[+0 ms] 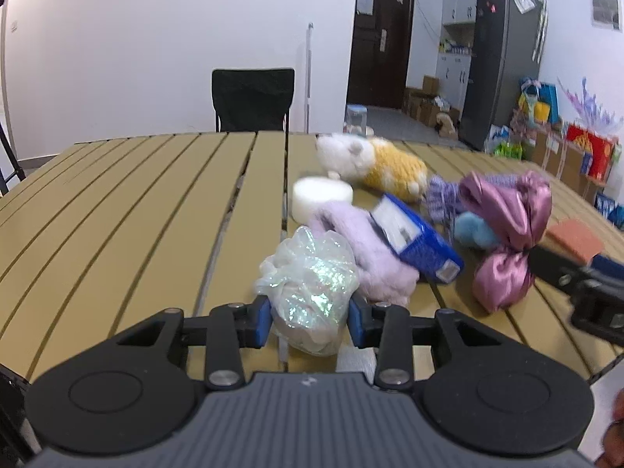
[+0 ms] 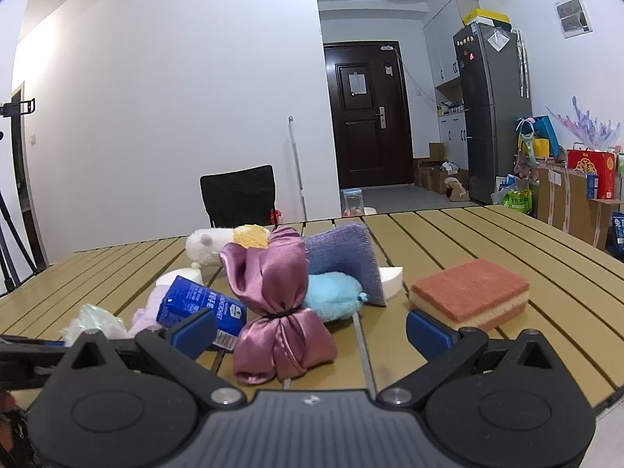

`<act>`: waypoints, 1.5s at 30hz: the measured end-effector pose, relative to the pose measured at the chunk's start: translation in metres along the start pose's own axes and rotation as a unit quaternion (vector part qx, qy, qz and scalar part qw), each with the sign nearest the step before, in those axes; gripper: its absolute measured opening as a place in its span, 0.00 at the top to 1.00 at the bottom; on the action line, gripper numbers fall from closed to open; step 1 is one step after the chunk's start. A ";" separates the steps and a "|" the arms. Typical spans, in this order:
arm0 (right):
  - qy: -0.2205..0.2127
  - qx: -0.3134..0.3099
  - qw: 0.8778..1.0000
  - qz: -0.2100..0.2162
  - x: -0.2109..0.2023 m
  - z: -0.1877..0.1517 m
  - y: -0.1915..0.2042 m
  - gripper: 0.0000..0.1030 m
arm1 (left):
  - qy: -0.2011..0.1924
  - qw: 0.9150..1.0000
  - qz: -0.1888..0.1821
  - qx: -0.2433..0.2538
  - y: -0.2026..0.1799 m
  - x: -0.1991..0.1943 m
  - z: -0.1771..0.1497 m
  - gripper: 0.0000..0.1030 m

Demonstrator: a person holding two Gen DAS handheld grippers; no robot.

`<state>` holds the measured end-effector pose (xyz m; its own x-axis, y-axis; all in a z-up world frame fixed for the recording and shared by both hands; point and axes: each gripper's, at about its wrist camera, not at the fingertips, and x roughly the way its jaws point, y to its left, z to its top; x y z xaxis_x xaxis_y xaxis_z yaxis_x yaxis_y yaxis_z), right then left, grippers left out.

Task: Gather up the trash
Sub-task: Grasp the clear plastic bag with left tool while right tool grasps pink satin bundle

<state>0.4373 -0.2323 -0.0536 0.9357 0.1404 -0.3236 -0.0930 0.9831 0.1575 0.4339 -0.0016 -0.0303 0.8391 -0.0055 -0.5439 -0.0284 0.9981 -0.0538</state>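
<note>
Crumpled iridescent clear plastic wrapper (image 1: 308, 292) clamped in the left gripper (image 1: 308, 321), at the near edge of the tan slatted table (image 1: 136, 214).

Right gripper (image 2: 312, 329) spread wide, holding nothing, around a shiny pink satin bundle (image 2: 277, 312); blue carton (image 2: 202, 306) just left, orange sponge (image 2: 472, 292) right.

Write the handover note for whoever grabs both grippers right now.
Left gripper: fingers shut on the crumpled iridescent plastic wrap, low over the table.
Right gripper: open, empty, the pink satin bundle between its fingers, untouched.
Blue carton lies in the pile beside the lilac plush; orange sponge sits apart.
Done: wrap gripped.
Left: carry it off, sort remaining trash. No bin in view.
</note>
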 end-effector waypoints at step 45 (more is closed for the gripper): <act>-0.024 -0.003 0.999 0.041 0.007 0.012 0.014 0.68 | -0.049 0.999 0.008 -0.004 0.018 -0.035 0.001 0.63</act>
<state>0.4471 -0.2190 -0.0422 0.9402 0.2148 -0.2645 -0.1719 0.9693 0.1759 0.4043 0.0164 -0.0113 0.8879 0.0170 -0.4597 -0.0460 0.9976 -0.0521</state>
